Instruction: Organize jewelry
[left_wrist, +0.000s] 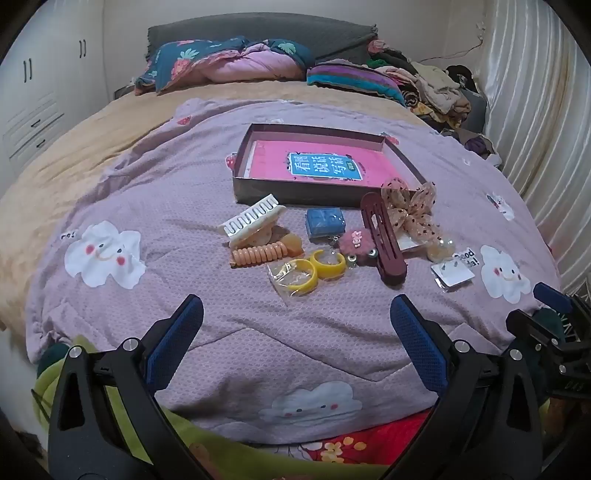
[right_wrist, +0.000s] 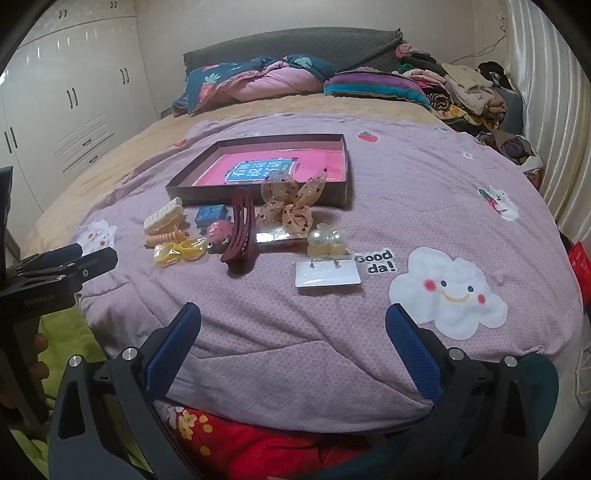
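Jaws on my left gripper (left_wrist: 295, 314) and right gripper (right_wrist: 293, 321) gape, holding nothing. Beyond them, the jewelry lies clustered on the bed before the open box (left_wrist: 321, 192). I judge the maroon hair clip (left_wrist: 384, 240) light, stiff and slick, best pinched across its narrow middle.

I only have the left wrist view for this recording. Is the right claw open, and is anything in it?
Observer: The right claw is open, with nothing between its fingers, only the quilt beyond.
Operator: What is the pale lump at the right end of the pile?
Observer: A clip with two pearl-like balls, beside the bow and behind the white card.
Operator: Is a hand visible anywhere?
Observer: Yes, a hand grips the handle below the left claw at the frame's left edge.
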